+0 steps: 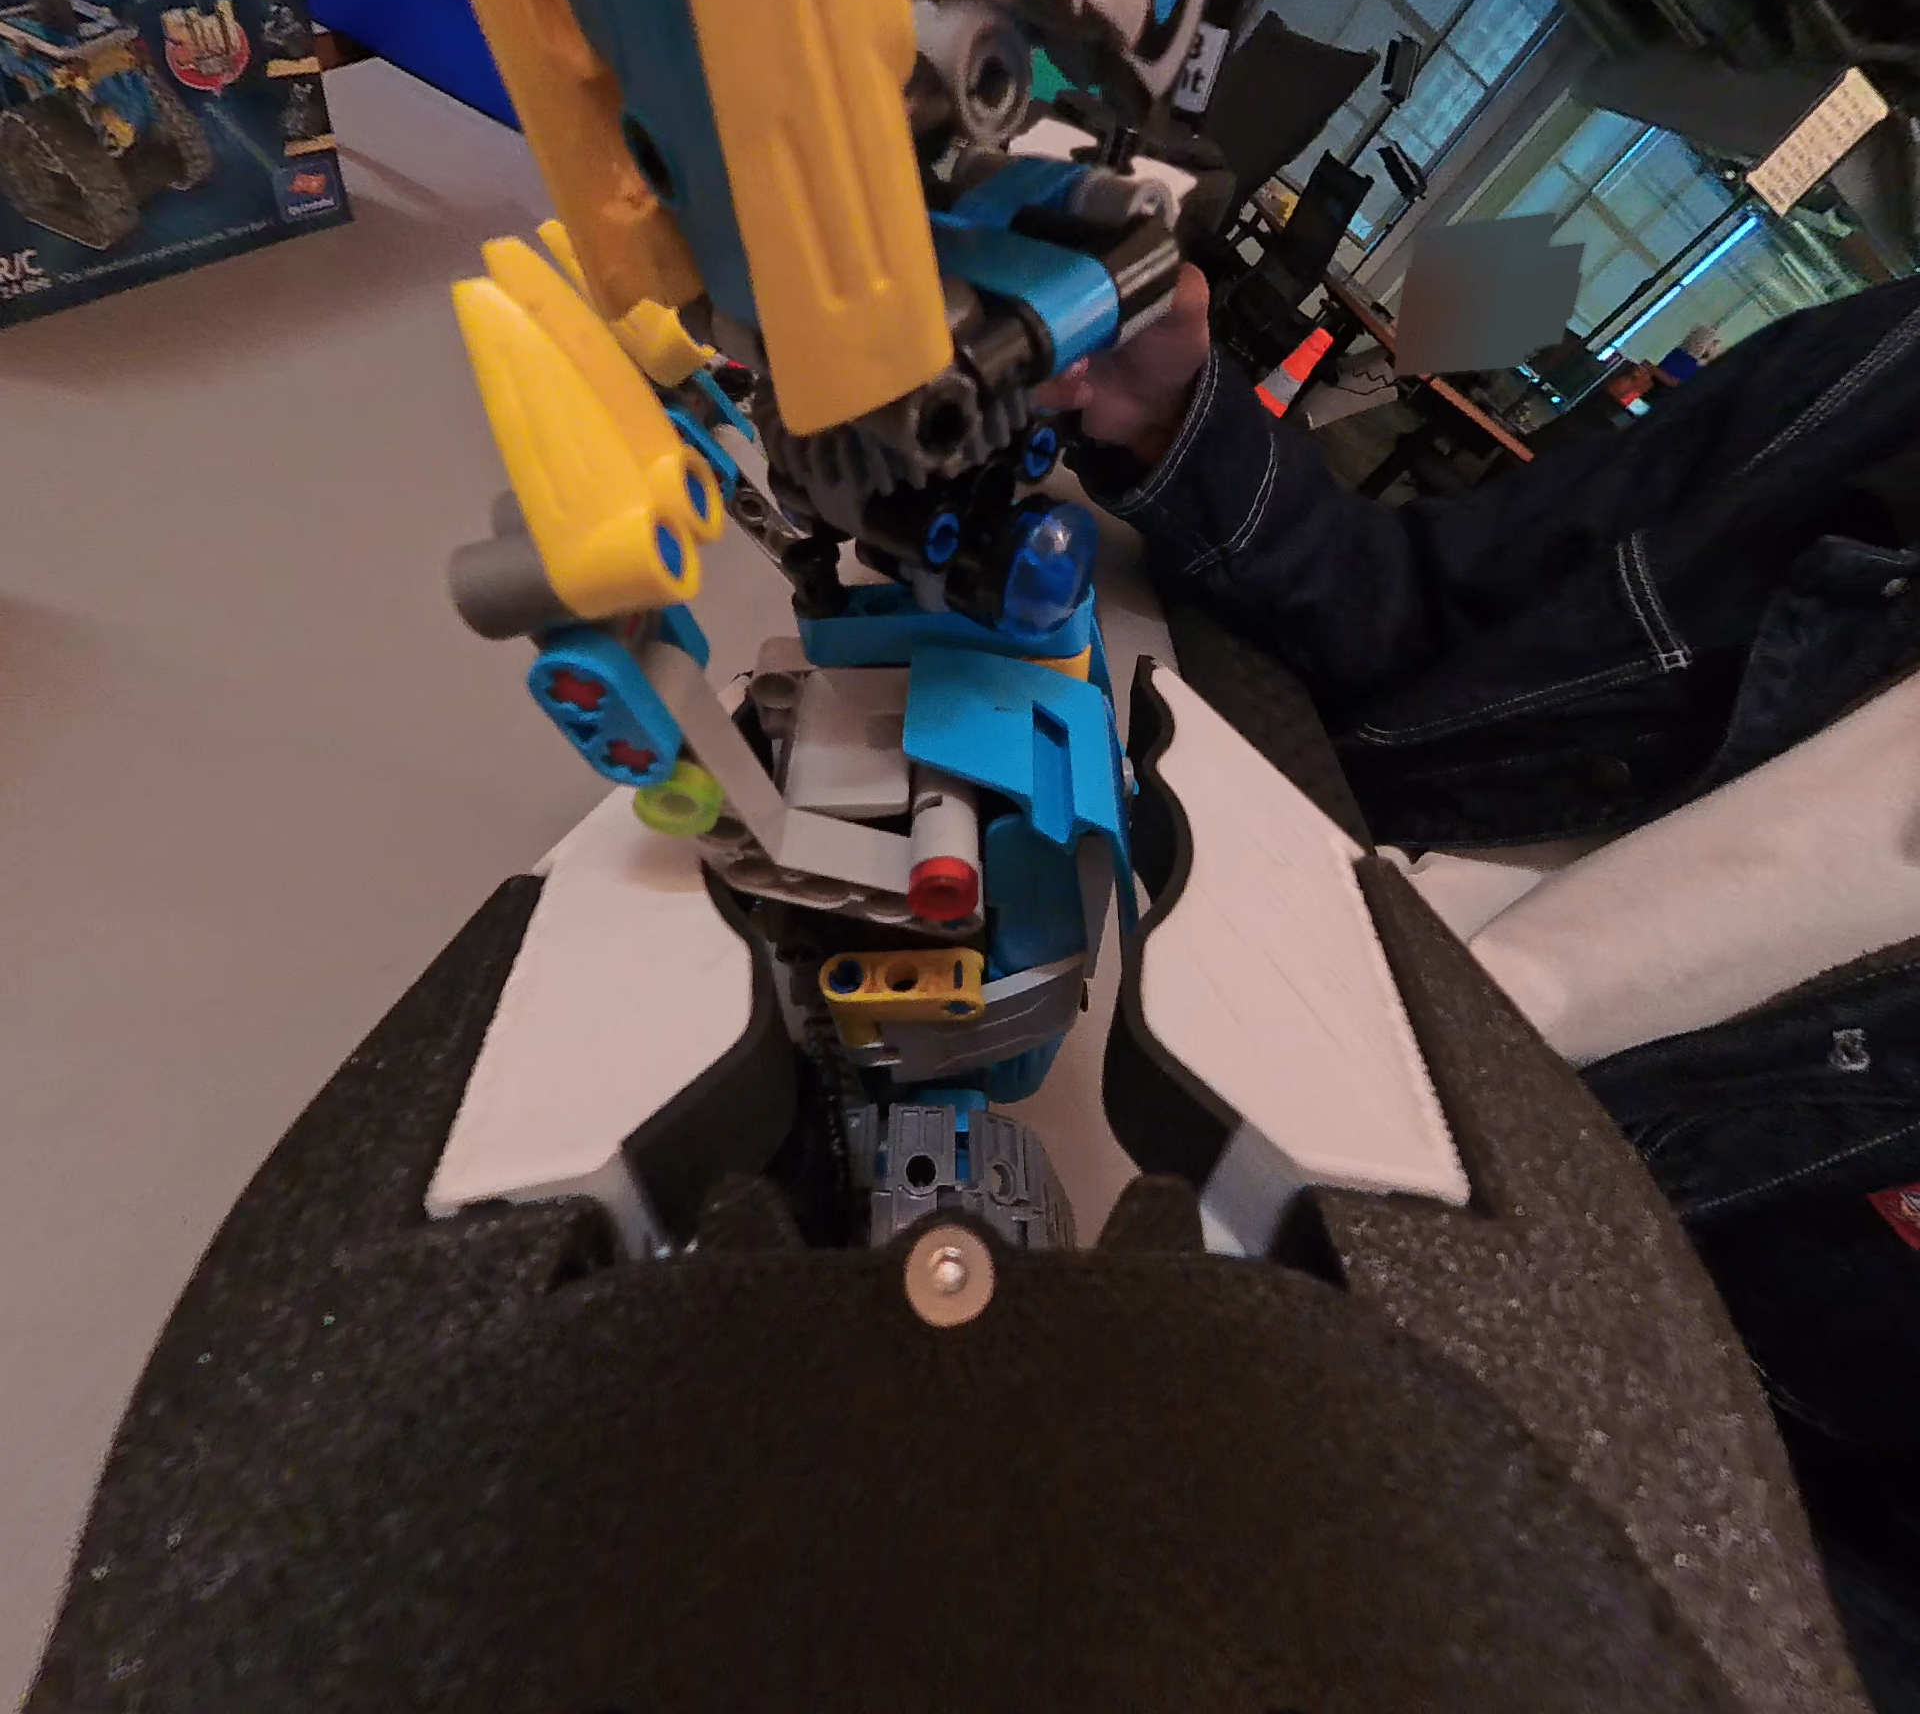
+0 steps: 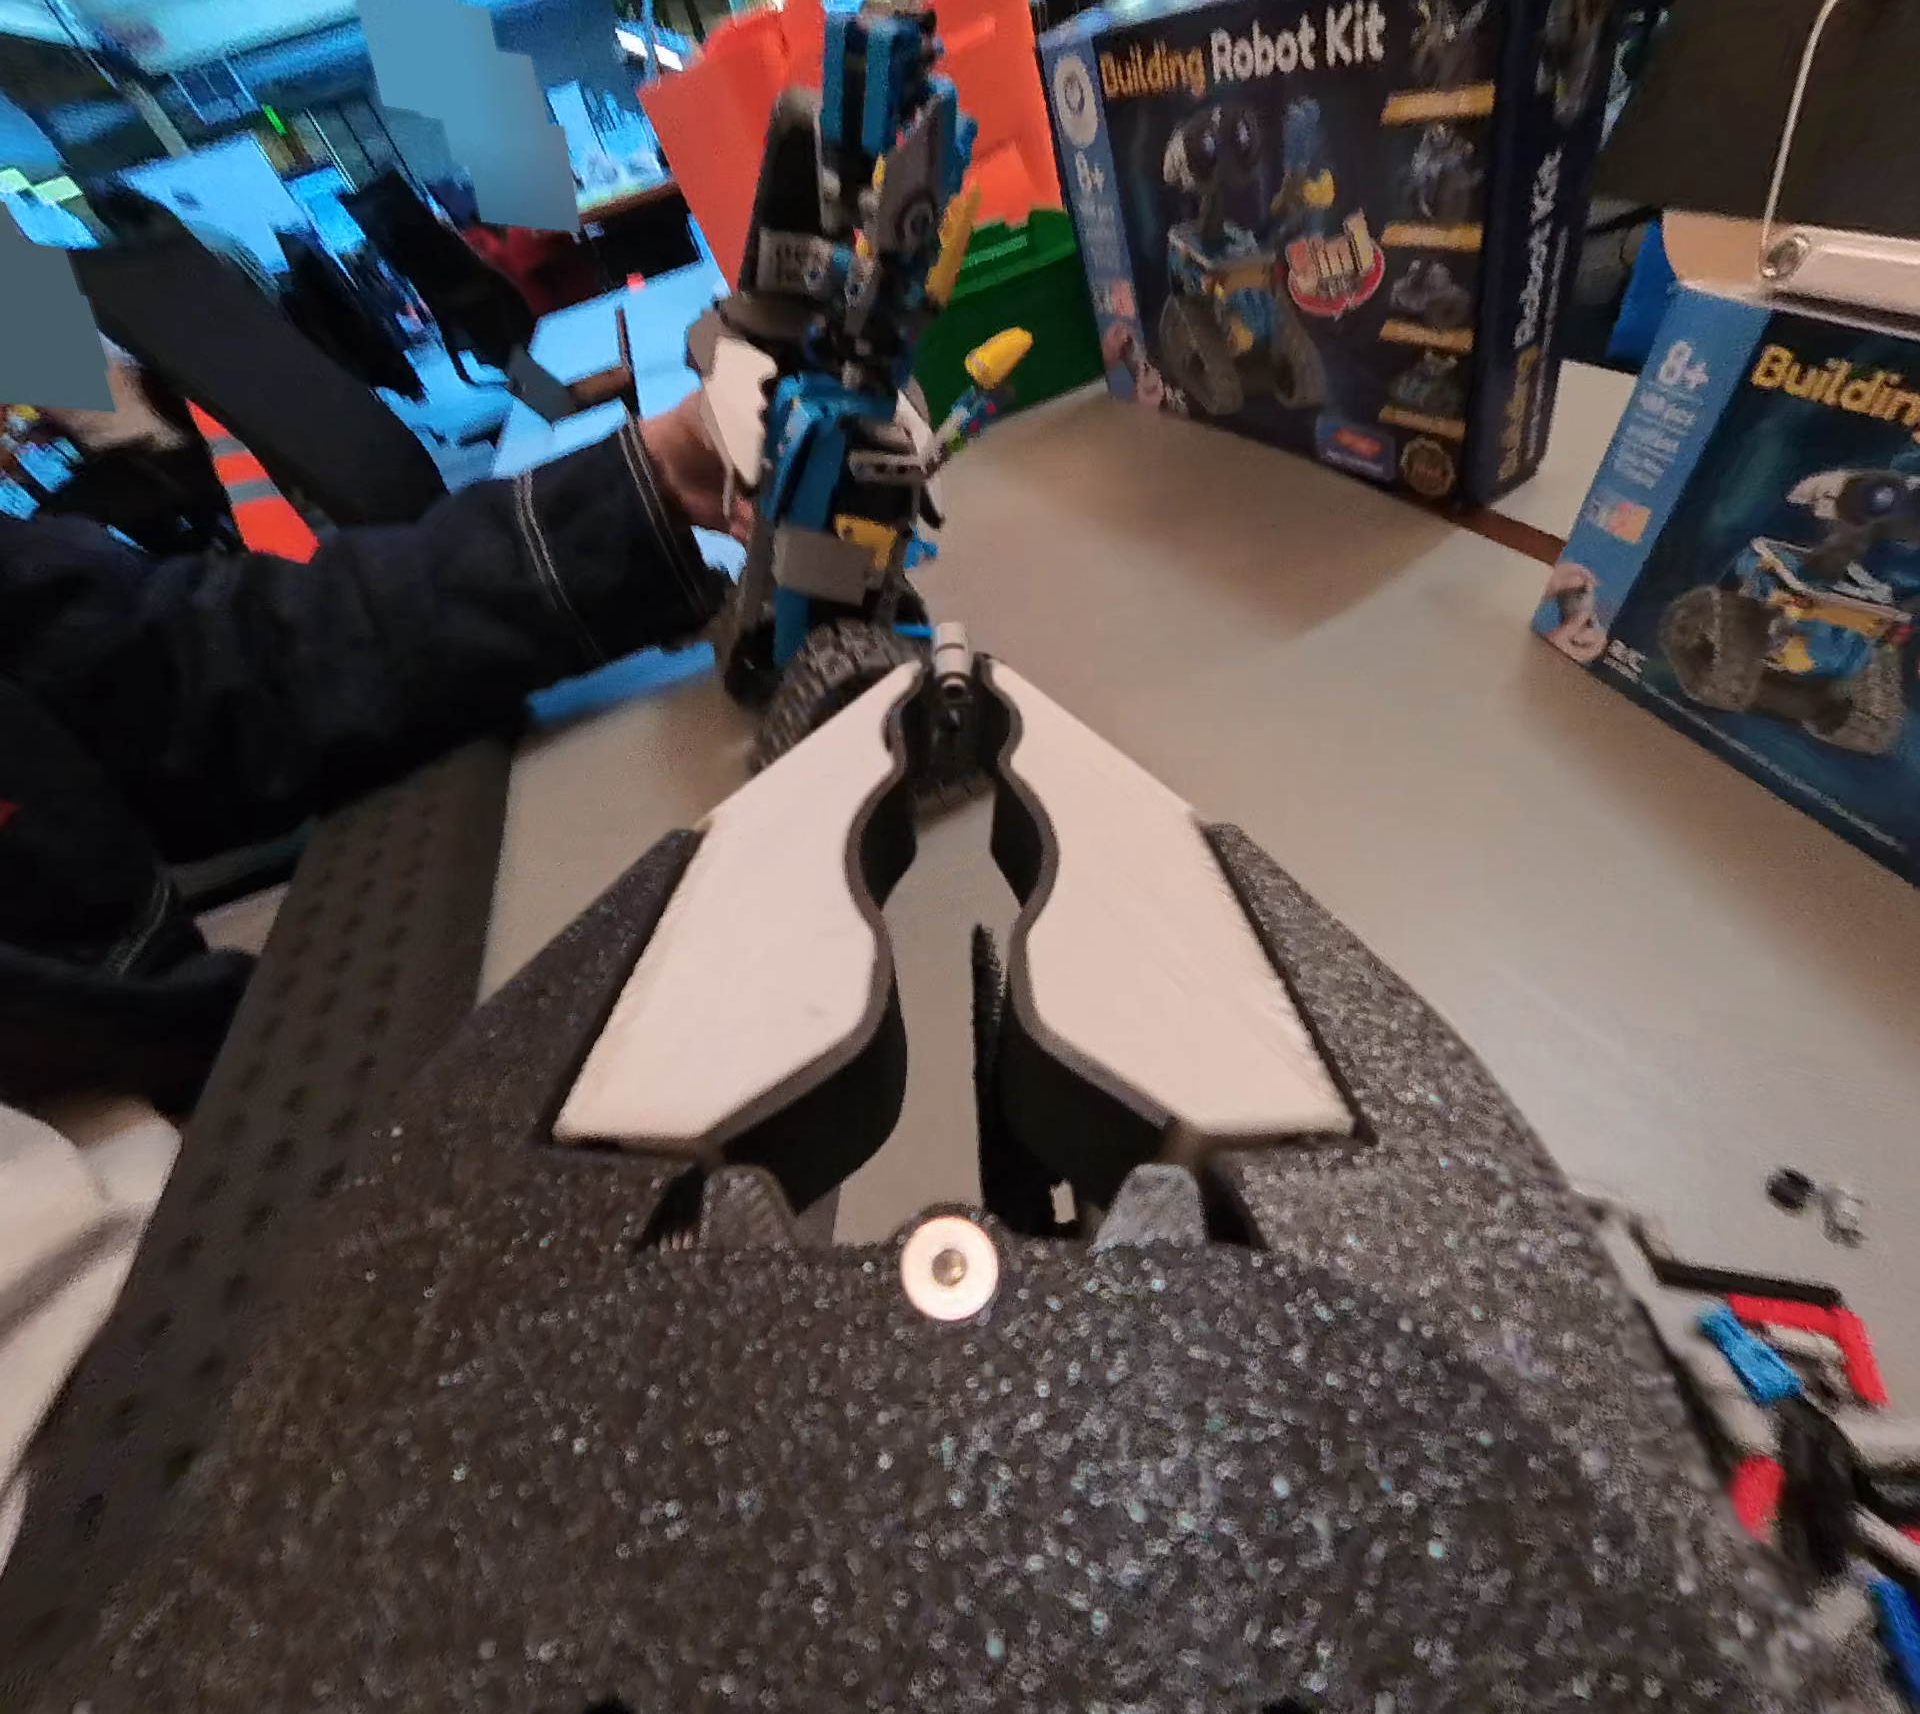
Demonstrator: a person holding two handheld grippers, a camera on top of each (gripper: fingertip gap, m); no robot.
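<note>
Jaws of my left gripper clasp the blue-and-yellow brick-built toy robot at its torso, upright on the pale worktop. Right gripper pinches a small grey pin beside its wheel. Light, rigid, pops apart easily; I judge the torso safest.

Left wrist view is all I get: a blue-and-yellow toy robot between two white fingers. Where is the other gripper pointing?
Observer: The right gripper points at the foot of the toy robot, beside its black wheel.
Operator: Is it holding anything?
Observer: A small grey-tipped peg sits between its fingertips, which are close on either side. I can't tell whether they pinch it.
Operator: Anything else lying around?
Observer: Loose red, blue and black pieces lie on the table to that gripper's right.
</note>
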